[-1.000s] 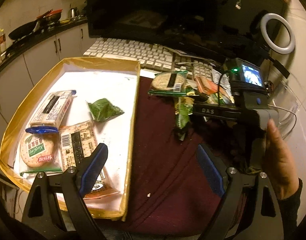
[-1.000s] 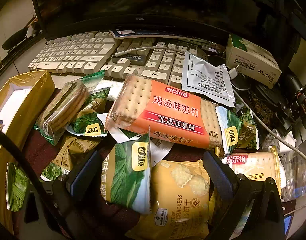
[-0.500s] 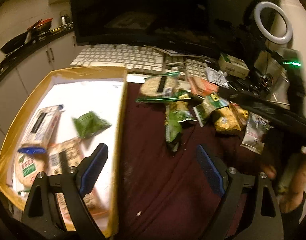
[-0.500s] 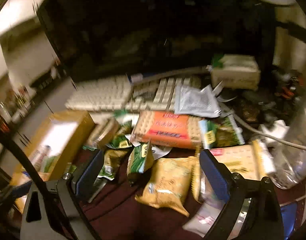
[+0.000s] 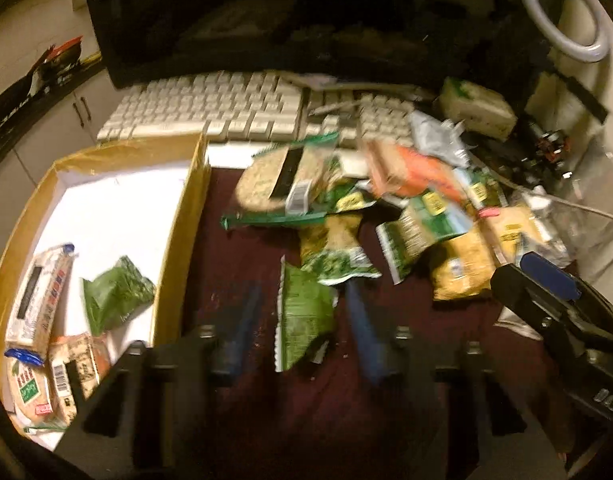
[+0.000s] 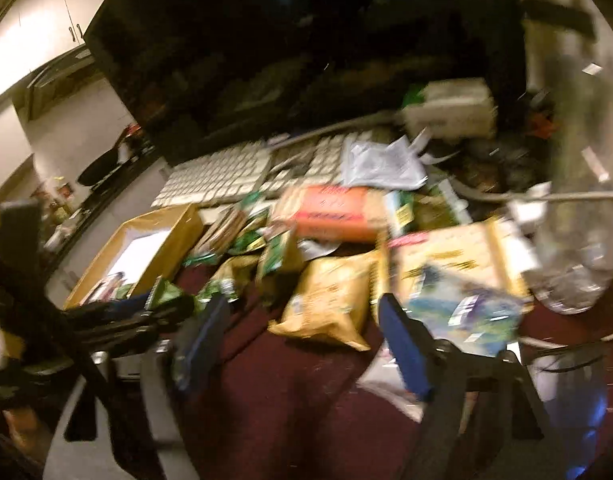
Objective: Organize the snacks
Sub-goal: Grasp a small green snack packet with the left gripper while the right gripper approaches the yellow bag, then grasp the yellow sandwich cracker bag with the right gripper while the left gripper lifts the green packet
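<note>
Right of the gold box (image 5: 182, 240), the left gripper (image 5: 302, 320) has just been closing around a green packet (image 5: 302, 312), likely to box it; pad contact is blurred. The right gripper (image 6: 306, 340), narrowing too, holds nothing.

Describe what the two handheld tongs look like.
Both tongs are black, angular frames with two fingers faced in blue pads. The left tongs show round bolts on their linkage. The right tongs look the same; seen from the left wrist view, their body carries pale lettering.
</note>
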The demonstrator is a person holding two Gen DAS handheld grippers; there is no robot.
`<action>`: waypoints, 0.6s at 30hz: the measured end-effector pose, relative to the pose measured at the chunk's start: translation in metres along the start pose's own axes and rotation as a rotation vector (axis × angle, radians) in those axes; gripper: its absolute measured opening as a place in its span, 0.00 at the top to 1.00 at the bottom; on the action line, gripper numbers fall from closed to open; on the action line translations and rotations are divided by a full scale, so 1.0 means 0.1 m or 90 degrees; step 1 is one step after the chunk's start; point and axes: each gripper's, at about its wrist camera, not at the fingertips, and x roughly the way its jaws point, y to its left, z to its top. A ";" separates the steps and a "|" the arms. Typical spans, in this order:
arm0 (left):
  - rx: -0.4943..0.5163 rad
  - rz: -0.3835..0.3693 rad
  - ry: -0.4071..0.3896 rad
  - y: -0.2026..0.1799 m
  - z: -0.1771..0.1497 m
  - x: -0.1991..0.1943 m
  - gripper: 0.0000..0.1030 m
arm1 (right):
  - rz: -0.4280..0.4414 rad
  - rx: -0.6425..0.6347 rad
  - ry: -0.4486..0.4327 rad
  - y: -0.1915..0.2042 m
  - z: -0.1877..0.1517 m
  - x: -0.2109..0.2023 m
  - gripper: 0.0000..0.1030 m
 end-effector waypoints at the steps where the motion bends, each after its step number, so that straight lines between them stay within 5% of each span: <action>1: -0.010 -0.008 0.003 0.03 -0.02 0.02 0.74 | -0.004 0.000 0.000 0.01 0.01 0.02 0.29; 6: -0.062 -0.058 -0.012 0.19 -0.18 -0.15 0.82 | -0.041 -0.003 0.006 0.09 0.03 0.19 0.41; 18: -0.120 -0.180 -0.020 0.35 -0.39 -0.47 0.85 | -0.055 0.014 0.054 0.01 0.03 0.36 0.42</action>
